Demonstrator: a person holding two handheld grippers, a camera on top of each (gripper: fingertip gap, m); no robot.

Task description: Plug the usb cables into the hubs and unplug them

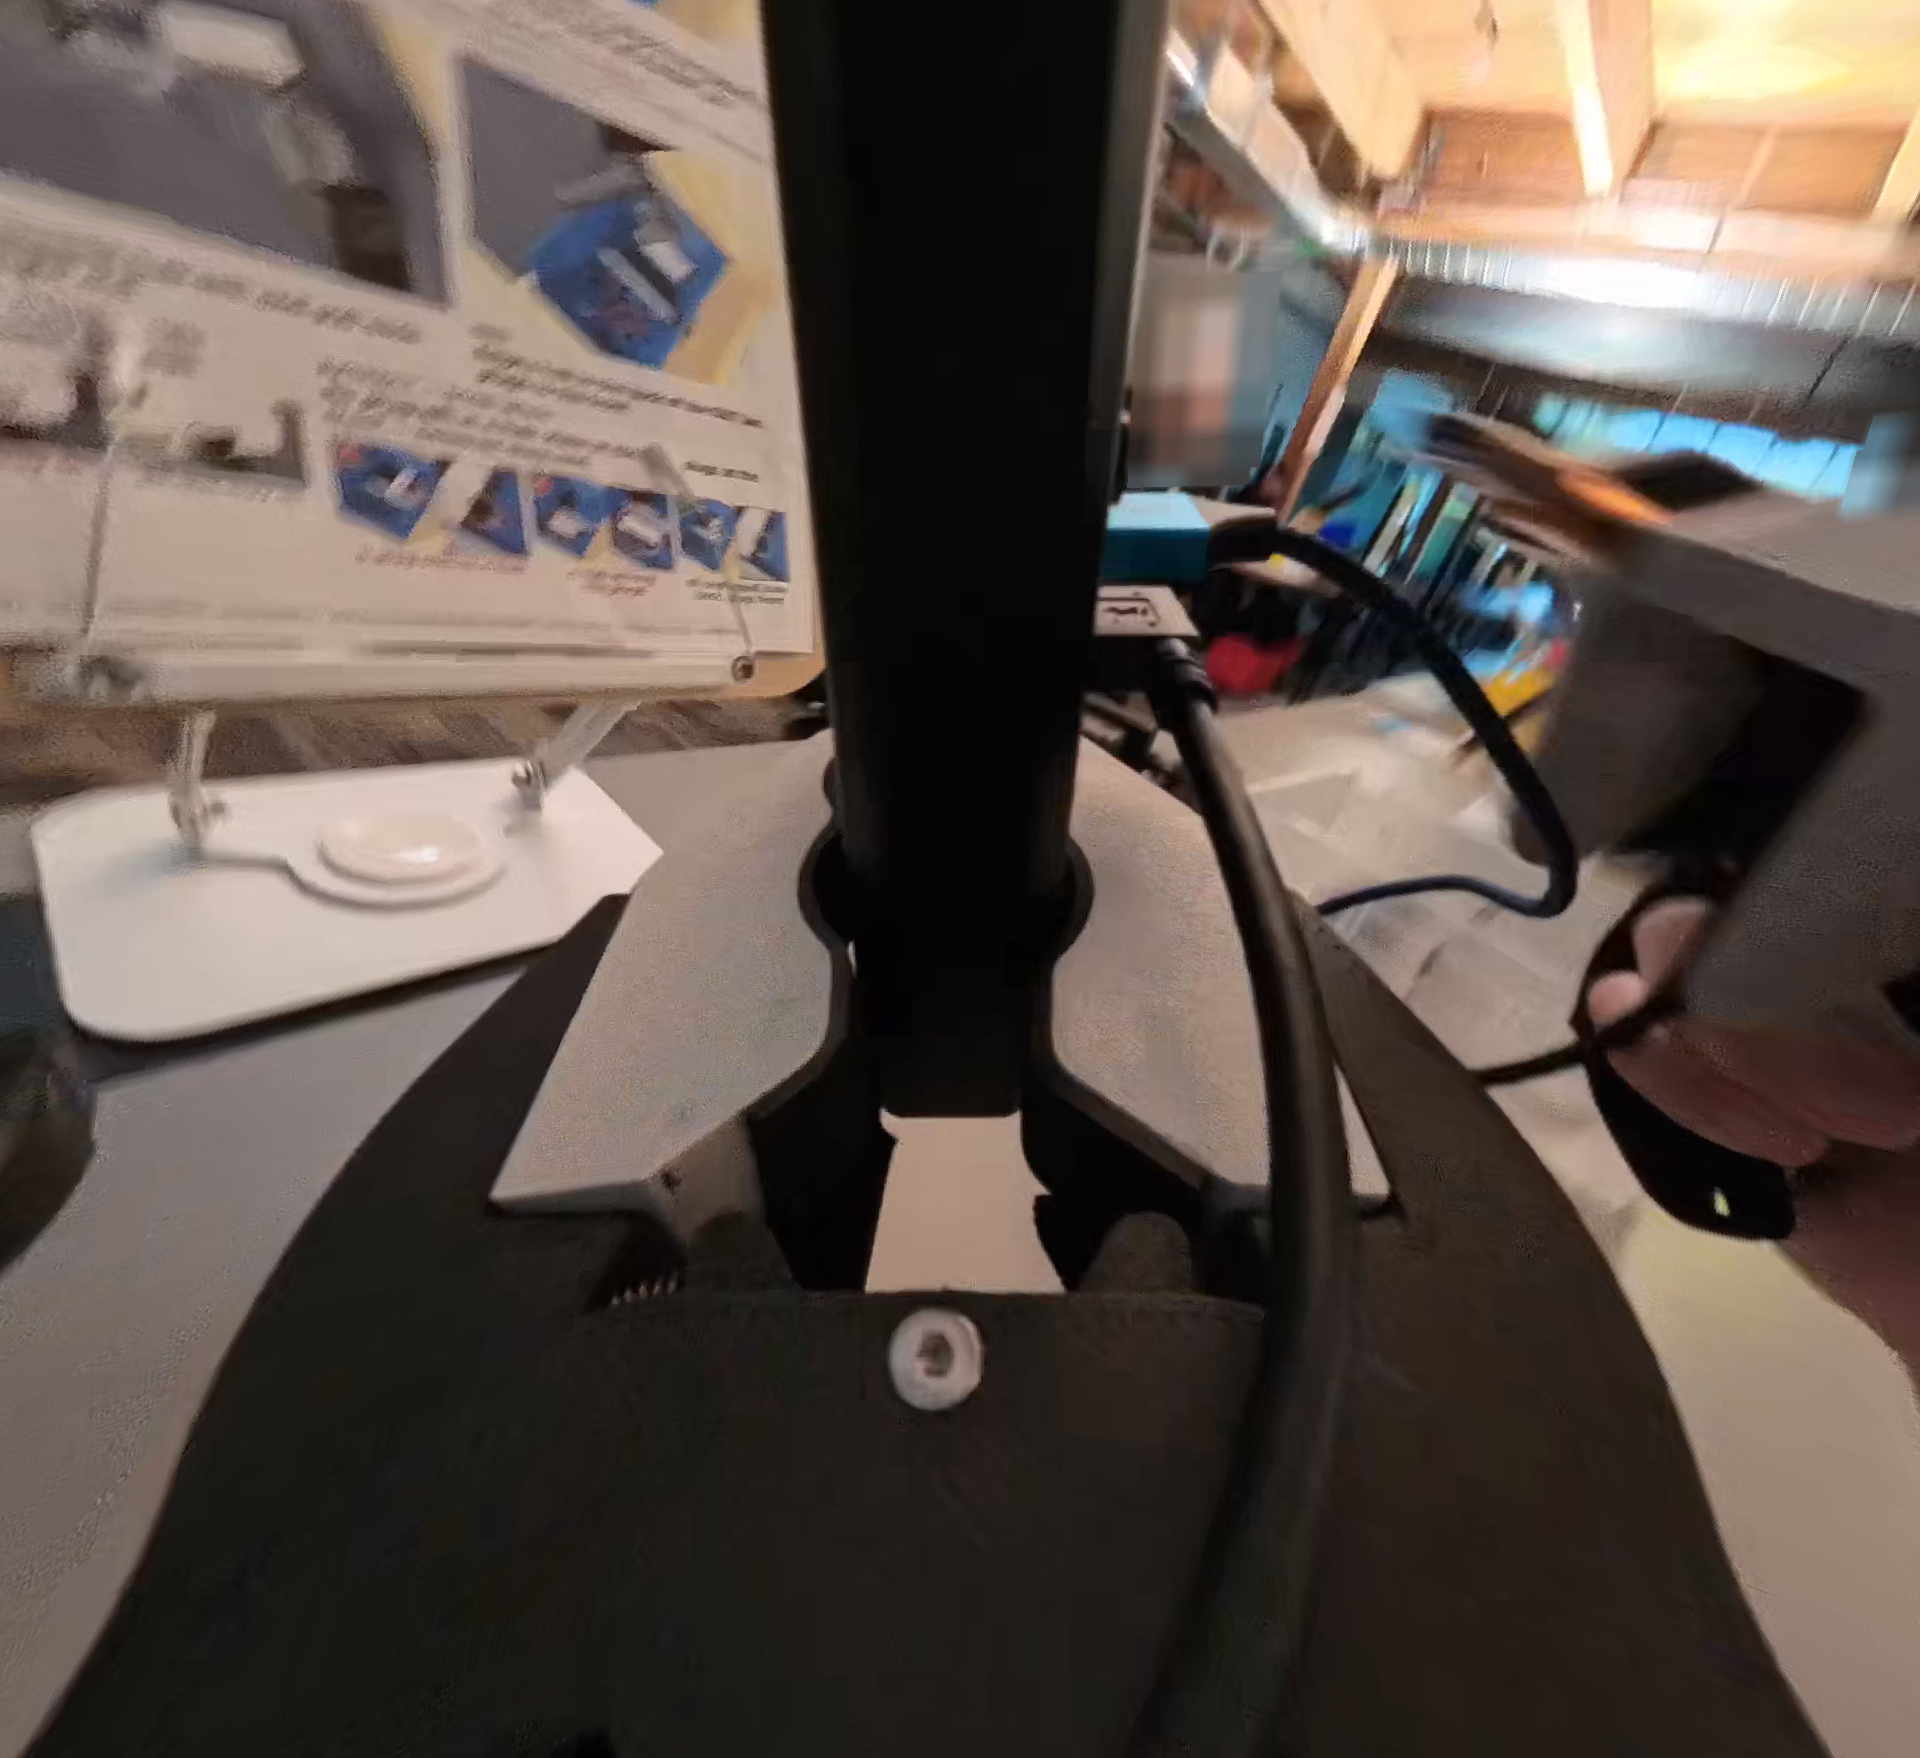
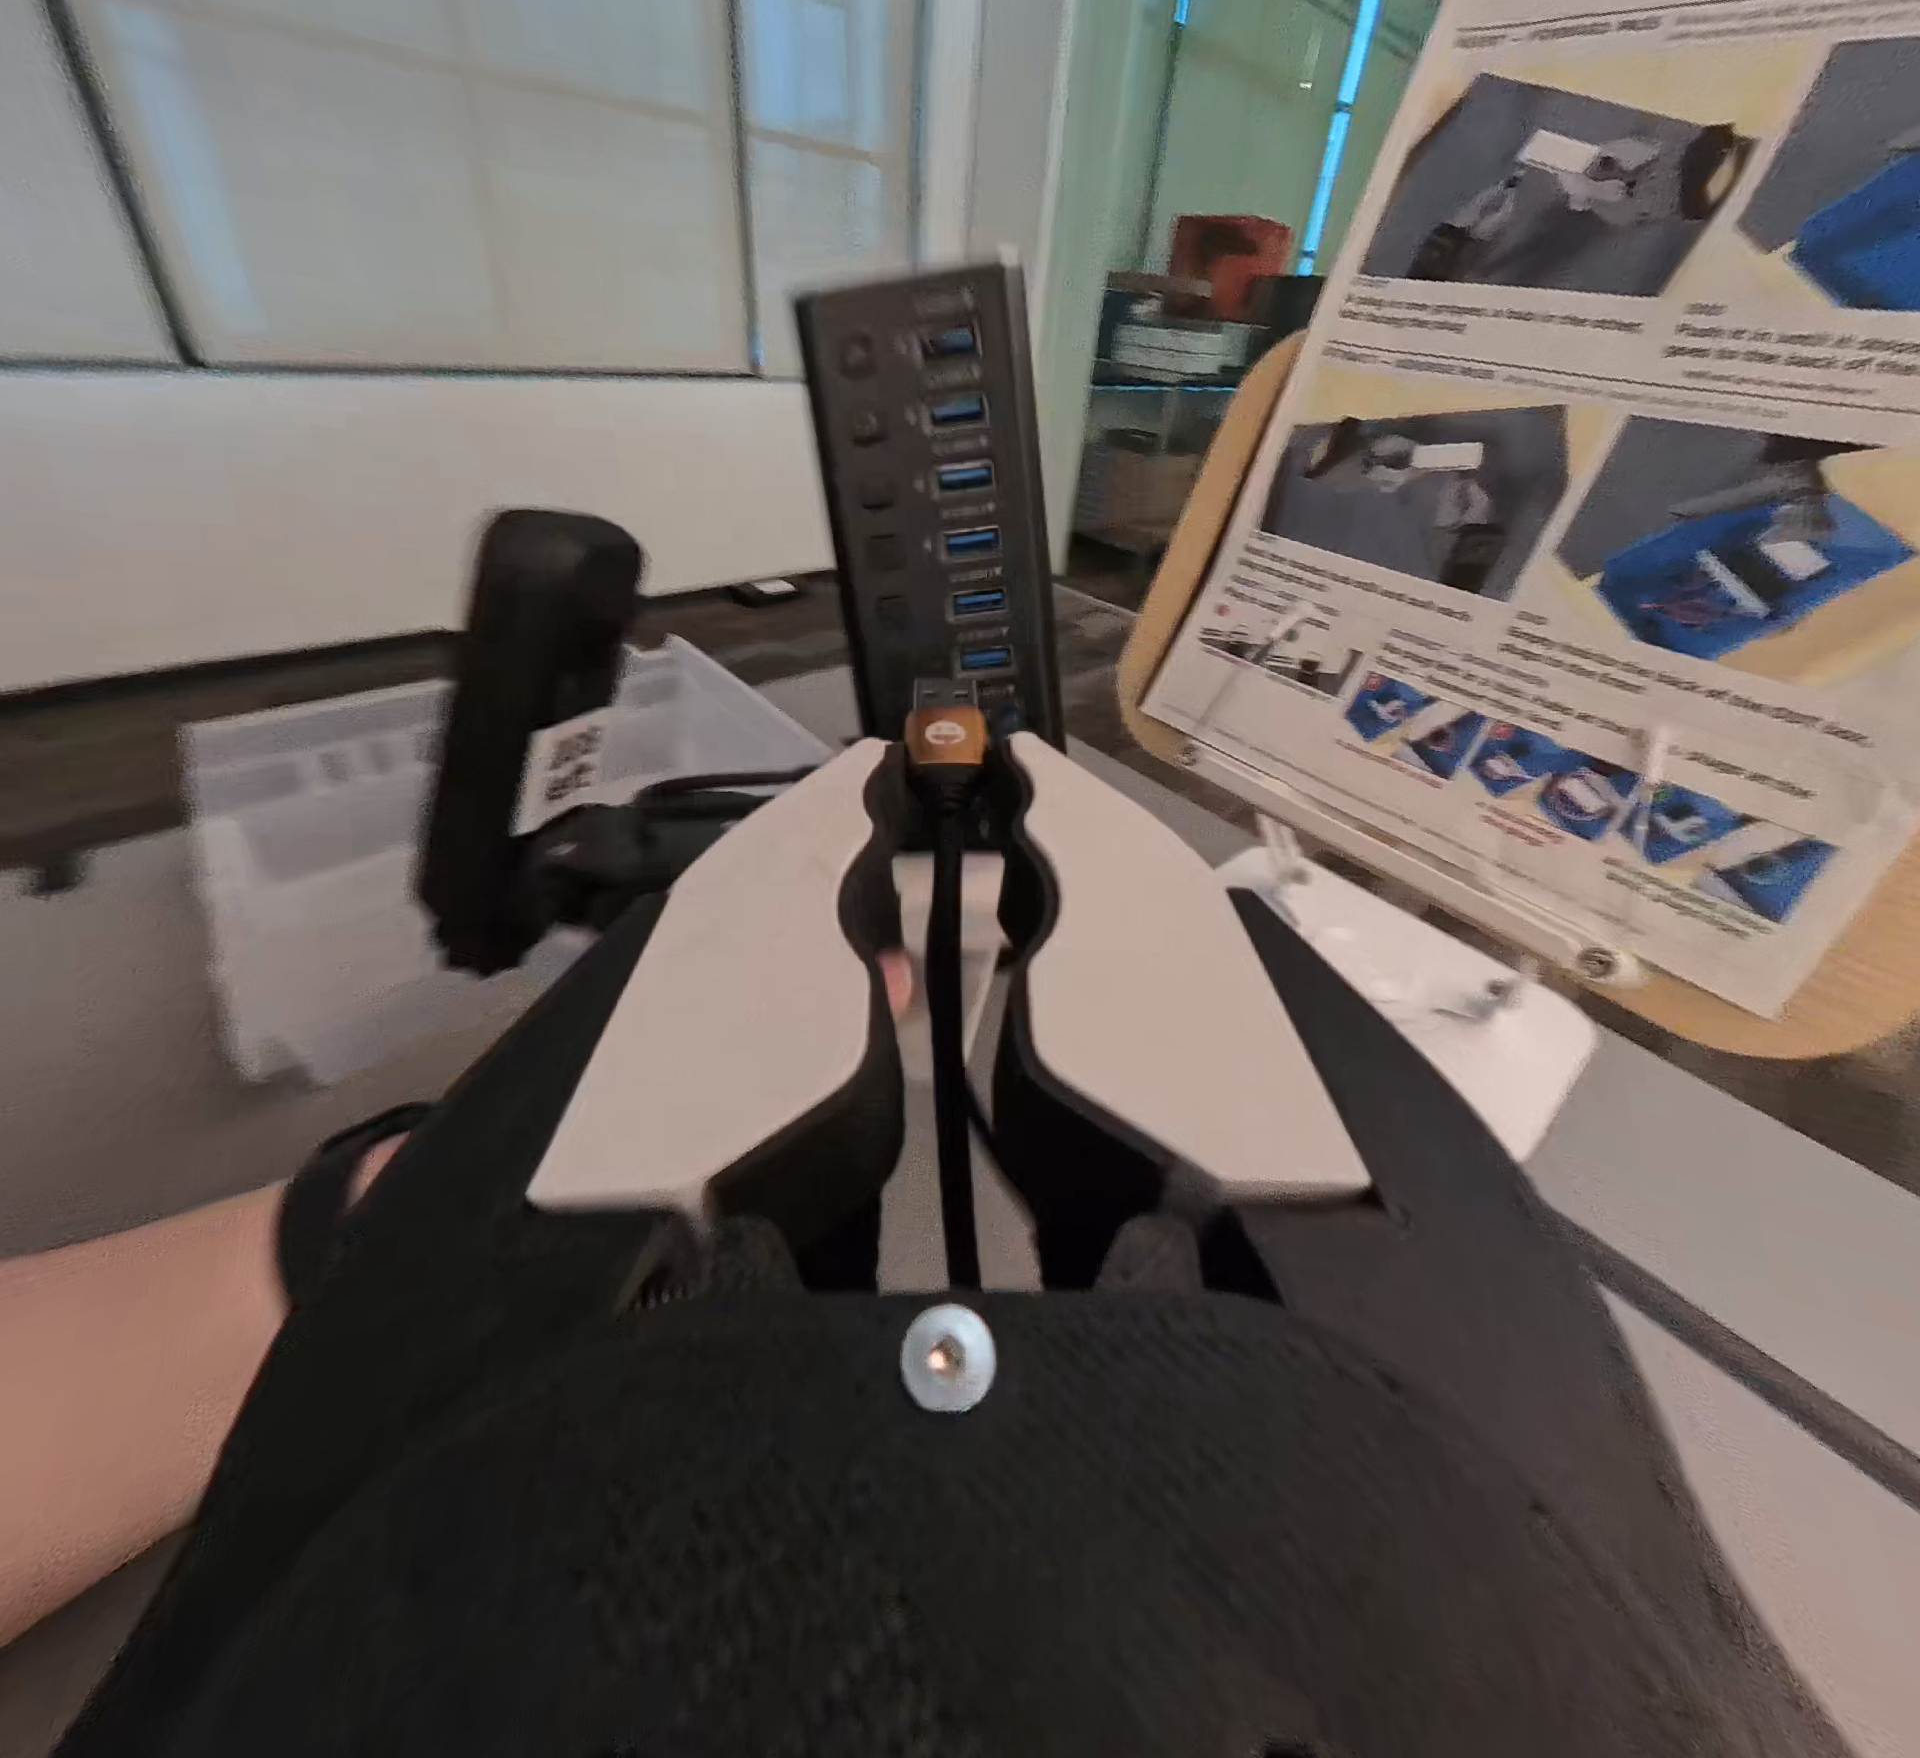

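the right gripper (image 2: pixel 943 752) is clamped on the orange plug (image 2: pixel 942 738) of a black usb cable (image 2: pixel 951 1033), its metal tip poking out ahead of the fingertips and sitting just in front of the lowest part of the black hub (image 2: pixel 935 503). the hub stands upright straight ahead, its column of blue ports facing the gripper. to seat the plug well, i'd line the tip square with 1 port, keep it level, and push straight ahead without twisting (motion blur hides whether it already touches). the left gripper (image 1: pixel 951 877) is closed around the hub's body, bracing it upright. the right gripper points forward, tilted slightly up; an instruction sheet (image 2: pixel 1558 420) leans off to its right.
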